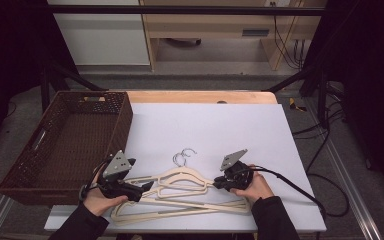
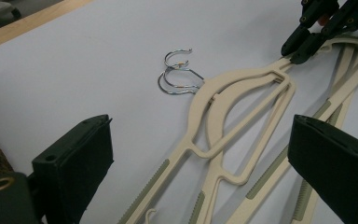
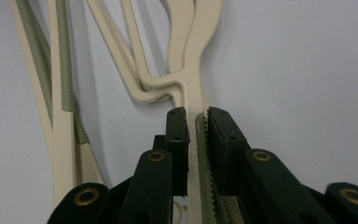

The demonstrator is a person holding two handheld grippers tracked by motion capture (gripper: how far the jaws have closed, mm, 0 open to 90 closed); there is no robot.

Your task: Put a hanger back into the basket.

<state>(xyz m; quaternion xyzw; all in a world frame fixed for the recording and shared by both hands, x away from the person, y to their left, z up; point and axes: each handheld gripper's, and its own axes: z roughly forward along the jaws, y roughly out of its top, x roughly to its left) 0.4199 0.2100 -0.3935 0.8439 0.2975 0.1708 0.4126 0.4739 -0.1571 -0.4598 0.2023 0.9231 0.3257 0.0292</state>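
The high view places two cream hangers (image 1: 180, 192), stacked and overlapping, on the white sheet (image 1: 210, 125) near its front edge, with their metal hooks (image 1: 184, 156) pointing toward the far side. The right gripper (image 1: 219, 184) meets the right shoulder of the upper hanger. The right gripper view confirms the grip: its jaws are clamped on the hanger arm (image 3: 196, 135), pads pressing on both sides. The left gripper view shows the left gripper (image 2: 200, 163) with jaws wide apart above the hangers' left arms, holding nothing. A brown basket (image 1: 70, 140) borders the sheet's left edge, close to the left hand (image 1: 102, 197). The sheet beyond the hooks lies open.
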